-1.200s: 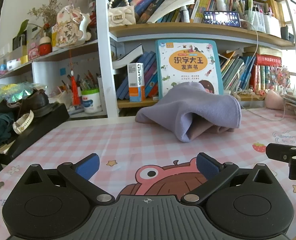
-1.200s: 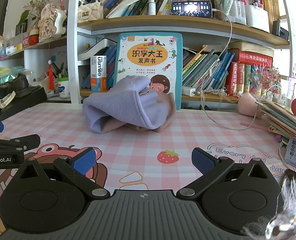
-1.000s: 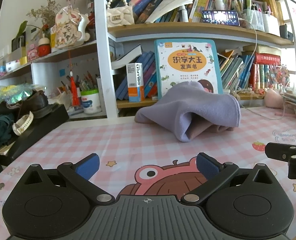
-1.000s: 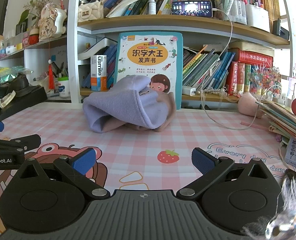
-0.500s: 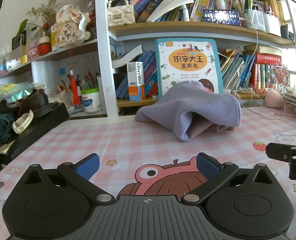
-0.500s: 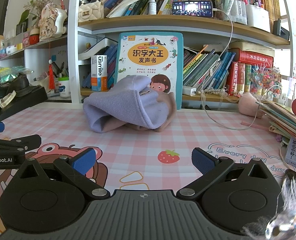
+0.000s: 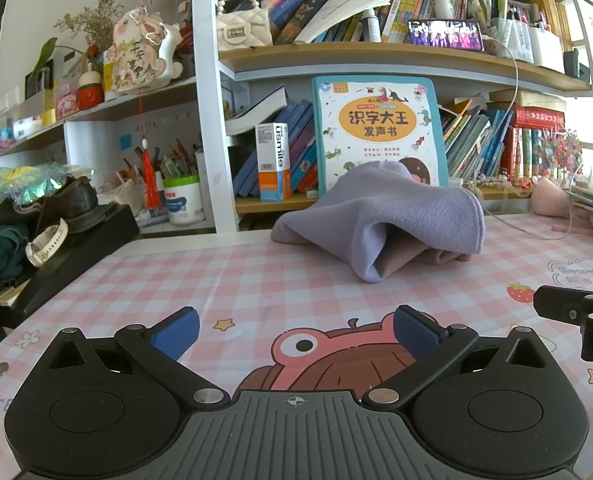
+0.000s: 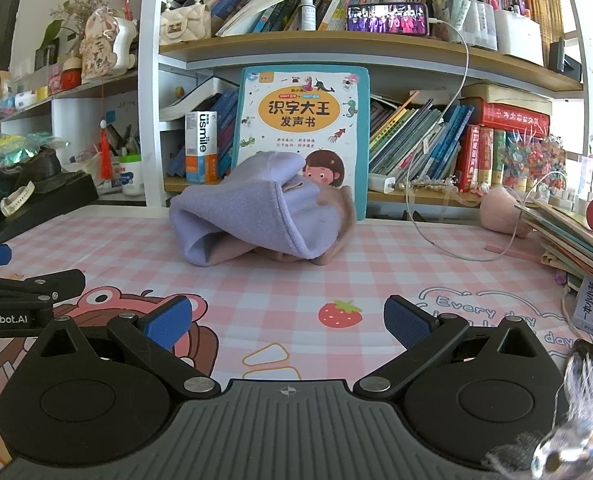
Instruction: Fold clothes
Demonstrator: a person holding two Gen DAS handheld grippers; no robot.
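- My left gripper (image 7: 296, 332) sits low in the frame, blue pads spread wide apart, holding nothing.
- My right gripper (image 8: 288, 322) is likewise spread wide and empty.
- The crumpled lilac fleece garment (image 7: 392, 216) lies mid-frame on the pink checked tablecloth (image 7: 236, 276), well ahead of both, just before the upright children's book (image 8: 302, 120).

Crumpled garment (image 7: 380, 220) on table mat (image 7: 256, 280), at far edge, touching picture book (image 7: 376, 132) standing upright behind it on bottom shelf. Toothpaste box (image 7: 272, 160) left of book, same shelf. Pen cup (image 7: 184, 200) further left. Shoe (image 7: 68, 200) and watch (image 7: 44, 240) on platform at table's left. Book stack (image 8: 572, 236) at table's right. Phone (image 8: 388, 19) on shelf above book. Left gripper (image 7: 294, 330) and right gripper (image 8: 286, 322) side by side near front edge, well apart from garment.
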